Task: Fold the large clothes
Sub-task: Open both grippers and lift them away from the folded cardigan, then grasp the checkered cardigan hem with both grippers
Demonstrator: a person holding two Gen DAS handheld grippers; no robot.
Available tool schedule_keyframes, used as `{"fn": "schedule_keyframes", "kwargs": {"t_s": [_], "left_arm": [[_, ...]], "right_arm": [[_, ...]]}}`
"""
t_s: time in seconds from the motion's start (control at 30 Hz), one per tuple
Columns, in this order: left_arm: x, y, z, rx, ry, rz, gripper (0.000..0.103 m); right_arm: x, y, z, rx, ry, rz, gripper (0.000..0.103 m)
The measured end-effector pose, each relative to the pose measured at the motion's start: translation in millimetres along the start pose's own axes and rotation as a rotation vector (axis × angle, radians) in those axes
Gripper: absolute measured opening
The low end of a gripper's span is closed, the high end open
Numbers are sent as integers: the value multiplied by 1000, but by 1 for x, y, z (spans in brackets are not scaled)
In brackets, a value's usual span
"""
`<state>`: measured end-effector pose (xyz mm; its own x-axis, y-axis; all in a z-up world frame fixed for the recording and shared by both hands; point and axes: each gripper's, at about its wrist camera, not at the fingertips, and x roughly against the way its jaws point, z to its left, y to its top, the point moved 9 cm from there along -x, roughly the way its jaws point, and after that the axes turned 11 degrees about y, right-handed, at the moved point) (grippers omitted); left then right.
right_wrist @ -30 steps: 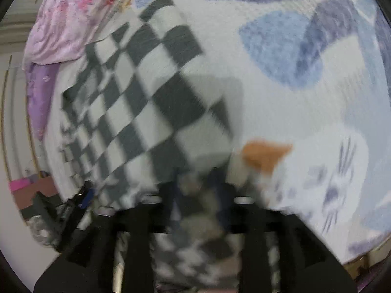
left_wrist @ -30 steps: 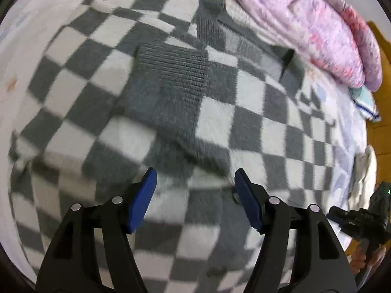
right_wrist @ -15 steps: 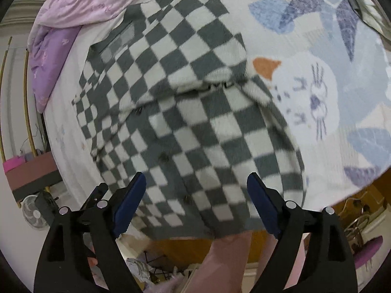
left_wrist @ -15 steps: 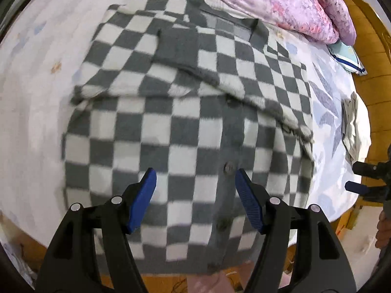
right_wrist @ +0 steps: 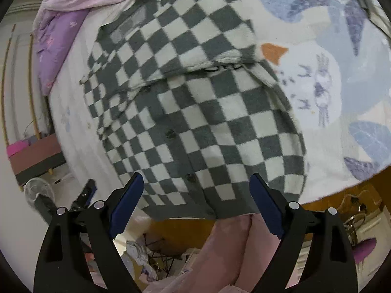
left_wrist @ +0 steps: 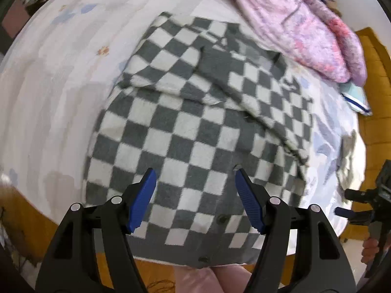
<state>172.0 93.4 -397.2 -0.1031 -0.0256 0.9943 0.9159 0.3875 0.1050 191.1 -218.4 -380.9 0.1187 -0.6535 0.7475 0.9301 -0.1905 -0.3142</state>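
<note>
Left wrist view: left gripper spread wide, blue pads empty, hanging above the near end of the checkered cardigan. Lies flat on the bed, spread ahead of and beneath both tools, hem closest and draped at the mattress edge, collar farthest, up against the pink quilt. Both sleeves already crossed over the chest, forming a band across the garment ahead of the fingertips.

Right wrist view: right gripper also gaping wide, holding nothing, poised over the button placket just short of the hem.

Long axis of the cardigan running straight away from both grippers, hem to collar. Judging from the sleeves, next fold most likely lengthwise: hem lifted and carried forward toward the collar. For that, hem corners lying down and slightly outward of each tool: left corner below and left of the left gripper, right corner below and right of the right gripper. Neither arm clearly nearer; right gripper perhaps a touch closer to the hem, though fisheye bending makes that hard to trust. Pinching needs both jaws dropped to the hem, since the cloth sits below the pads with no contact at present. Risk worth noting: thick knit sagging off the bed edge, so a shallow grip may slip.
</note>
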Motion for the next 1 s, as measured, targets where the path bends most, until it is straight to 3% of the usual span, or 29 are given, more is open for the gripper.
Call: {"fn": "schedule_keyframes", "kwargs": {"t_s": [0.1,0.23,0.5,0.73,0.9,1.0], "left_arm": [[0,4,2,14,13,-11,68],[-8,18,5,38,28,-11,68],[-25,82,1,-10,37,-32,73],[-67,165,12,-31,71,15,73],[-91,237,19,-58,97,-6,74],[-115,282,28,-57,129,-12,76]], "right_arm": [[-3,10,-1,6,13,8,85],[-15,28,-19,-45,-35,46,85],[-14,84,-24,-65,-76,-1,85],[-14,147,-18,-166,-52,-17,85],[-13,223,-15,-99,-195,-53,87],[-20,260,-17,-120,-218,-38,87]]}}
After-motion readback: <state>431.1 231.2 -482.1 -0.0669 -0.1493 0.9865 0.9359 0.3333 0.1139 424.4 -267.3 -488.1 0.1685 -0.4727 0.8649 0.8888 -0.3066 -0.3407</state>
